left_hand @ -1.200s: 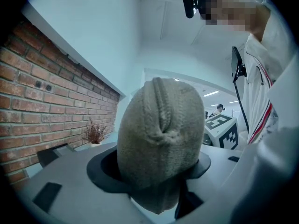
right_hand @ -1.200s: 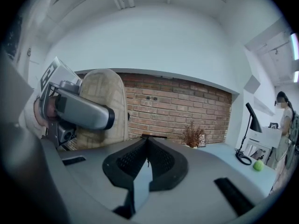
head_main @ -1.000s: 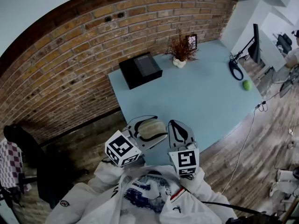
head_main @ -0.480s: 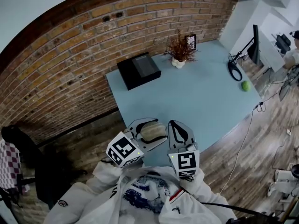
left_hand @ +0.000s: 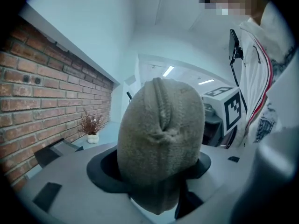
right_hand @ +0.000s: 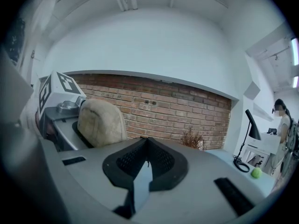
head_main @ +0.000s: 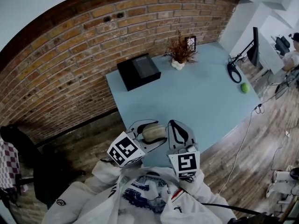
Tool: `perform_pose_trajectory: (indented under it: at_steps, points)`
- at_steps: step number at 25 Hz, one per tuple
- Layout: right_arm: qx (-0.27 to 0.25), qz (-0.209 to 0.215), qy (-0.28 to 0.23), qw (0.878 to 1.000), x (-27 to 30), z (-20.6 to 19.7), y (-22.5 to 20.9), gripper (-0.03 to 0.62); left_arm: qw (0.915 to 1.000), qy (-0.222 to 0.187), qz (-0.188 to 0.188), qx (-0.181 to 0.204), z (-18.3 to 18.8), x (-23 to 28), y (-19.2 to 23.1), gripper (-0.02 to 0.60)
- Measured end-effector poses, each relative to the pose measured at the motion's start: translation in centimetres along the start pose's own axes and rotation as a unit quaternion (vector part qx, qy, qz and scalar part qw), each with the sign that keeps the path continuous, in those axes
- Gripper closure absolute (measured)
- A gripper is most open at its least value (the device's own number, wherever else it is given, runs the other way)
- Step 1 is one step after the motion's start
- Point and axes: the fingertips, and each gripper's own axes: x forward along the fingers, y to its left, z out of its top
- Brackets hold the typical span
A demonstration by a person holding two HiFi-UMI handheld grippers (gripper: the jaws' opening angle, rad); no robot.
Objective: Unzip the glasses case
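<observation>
A beige fuzzy glasses case (head_main: 153, 132) sits clamped between the jaws of my left gripper (head_main: 150, 133), close to my chest at the near edge of the blue table (head_main: 196, 97). In the left gripper view the case (left_hand: 161, 143) fills the middle, its zipper seam running up the top and facing the camera. My right gripper (head_main: 180, 133) hovers just to the right of it, shut and empty. The right gripper view shows its black pads (right_hand: 154, 160) meeting with nothing between them, and the case (right_hand: 100, 122) off to the left.
On the table stand a black box (head_main: 139, 70), a small dried plant in a white pot (head_main: 180, 55), a framed picture (head_main: 191, 42), a black lamp (head_main: 243, 59) and a green ball (head_main: 245, 87). A dark chair (head_main: 28, 157) stands on the left floor. A person sits at far right.
The left gripper with the case has sunk a little and tilted slightly. The right gripper has stayed in place.
</observation>
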Motion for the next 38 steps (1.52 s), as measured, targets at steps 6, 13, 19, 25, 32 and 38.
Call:
perform_pose_trajectory:
  at_steps: [6, 13, 19, 25, 32, 38]
  points:
    - [-0.006, 0.0, -0.001, 1.0, -0.1, 0.5, 0.1, 0.579, 0.9998, 0.019, 0.0, 0.001, -0.9, 0.3, -0.1, 0.293]
    - [-0.012, 0.004, -0.007, 1.0, -0.3, 0.8, 0.3, 0.579, 0.9992, 0.039, 0.001, 0.002, -2.2, 0.8, -0.2, 0.293]
    - [-0.015, 0.004, -0.015, 1.0, -0.8, 1.0, 0.7, 0.579, 0.9985, 0.055, 0.001, 0.002, -3.3, 0.9, -0.6, 0.293]
    - [0.007, 0.01, 0.004, 1.0, -1.6, -0.4, 0.7, 0.577, 0.9975, 0.07, -0.001, 0.007, -3.9, 1.3, -1.4, 0.291]
    - [0.109, 0.094, -0.022, 0.989, -2.7, -0.5, 0.4, 0.576, 0.998, 0.033, -0.048, -0.026, -2.4, 1.0, -3.2, 0.29]
    - [0.105, 0.136, -0.023, 0.985, -3.6, 0.1, 0.2, 0.529, 0.9982, 0.015, -0.044, -0.038, -1.7, 0.7, -3.3, 0.29]
